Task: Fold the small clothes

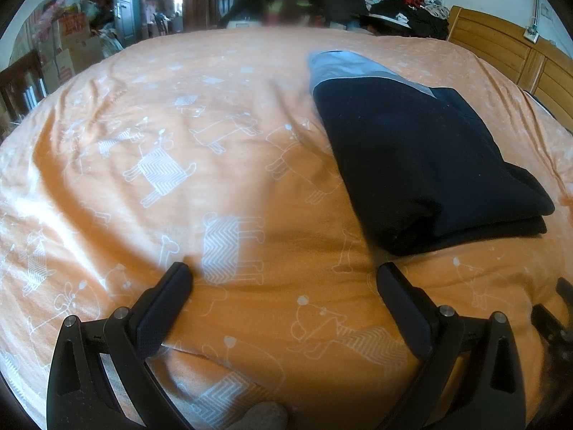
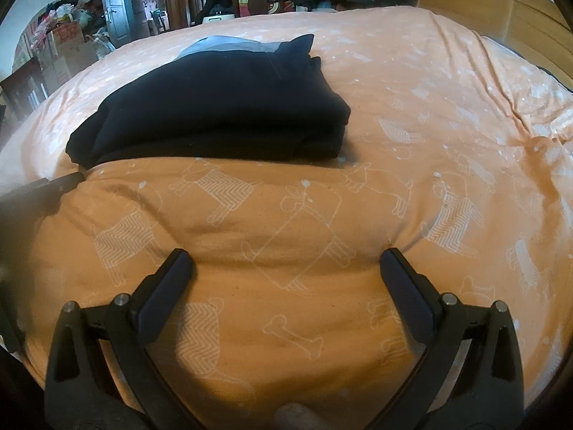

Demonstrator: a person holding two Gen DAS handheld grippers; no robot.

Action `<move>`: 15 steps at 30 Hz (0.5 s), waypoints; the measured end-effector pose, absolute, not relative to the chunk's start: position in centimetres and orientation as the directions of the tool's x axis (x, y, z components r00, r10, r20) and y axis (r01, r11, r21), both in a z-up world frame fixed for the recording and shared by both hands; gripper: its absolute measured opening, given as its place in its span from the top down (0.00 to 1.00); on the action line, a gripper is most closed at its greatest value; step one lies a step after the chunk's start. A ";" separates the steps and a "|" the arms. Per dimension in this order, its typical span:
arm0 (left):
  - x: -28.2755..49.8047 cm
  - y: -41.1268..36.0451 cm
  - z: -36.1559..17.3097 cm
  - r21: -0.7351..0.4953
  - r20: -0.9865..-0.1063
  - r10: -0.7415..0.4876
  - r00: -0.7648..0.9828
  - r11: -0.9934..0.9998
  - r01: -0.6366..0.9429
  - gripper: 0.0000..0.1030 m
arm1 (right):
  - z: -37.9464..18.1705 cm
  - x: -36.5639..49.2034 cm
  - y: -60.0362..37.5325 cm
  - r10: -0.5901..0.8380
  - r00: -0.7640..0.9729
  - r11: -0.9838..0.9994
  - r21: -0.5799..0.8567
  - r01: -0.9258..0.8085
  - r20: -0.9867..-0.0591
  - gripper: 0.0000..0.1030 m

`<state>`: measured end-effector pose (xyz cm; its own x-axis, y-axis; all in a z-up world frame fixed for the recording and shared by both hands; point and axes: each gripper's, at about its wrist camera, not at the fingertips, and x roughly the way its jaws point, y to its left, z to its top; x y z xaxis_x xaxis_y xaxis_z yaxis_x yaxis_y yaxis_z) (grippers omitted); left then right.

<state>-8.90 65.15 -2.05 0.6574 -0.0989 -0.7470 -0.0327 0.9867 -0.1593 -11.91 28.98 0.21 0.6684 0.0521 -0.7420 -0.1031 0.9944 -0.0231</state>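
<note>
Both grippers, left and right, hang wide and empty near the bed edge; the garment lies folded beyond, seemingly finished.

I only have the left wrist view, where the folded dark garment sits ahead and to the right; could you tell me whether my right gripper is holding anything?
Observer: No. The right gripper is open over bare orange bedsheet, apart from the garment.
Operator: Thank you. Does the near folded edge look tidy from that side?
Observer: Yes, the layers lie stacked and fairly even along the near edge, with one small corner sticking up at the far end.
Operator: Is anything lying on the sheet to the garment's right?
Observer: No, only wrinkled sheet shows there.
</note>
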 end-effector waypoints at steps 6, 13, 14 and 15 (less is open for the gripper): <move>-8.9 65.2 -2.0 -0.162 -0.746 -0.101 0.658 0.986 -0.032 0.00 | 0.2 -12.0 29.1 0.051 0.668 0.995 -0.021 -0.099 -0.742 0.00; -8.9 65.2 -2.0 -0.164 -0.746 -0.103 0.658 0.986 -0.032 0.00 | 0.2 -12.0 29.1 0.051 0.669 0.995 -0.022 -0.100 -0.741 0.00; -8.9 65.2 -2.0 -0.164 -0.746 -0.103 0.658 0.986 -0.032 0.00 | 0.2 -12.0 29.1 0.051 0.669 0.995 -0.022 -0.100 -0.741 0.00; -8.9 65.2 -2.0 -0.164 -0.746 -0.103 0.658 0.986 -0.032 0.00 | 0.2 -12.0 29.1 0.051 0.669 0.995 -0.021 -0.100 -0.741 0.00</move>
<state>-8.92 65.17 -2.03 0.6581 -0.1026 -0.7459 -0.0317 0.9860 -0.1637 -11.97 29.10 0.23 0.6694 0.0512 -0.7412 -0.0999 0.9948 -0.0215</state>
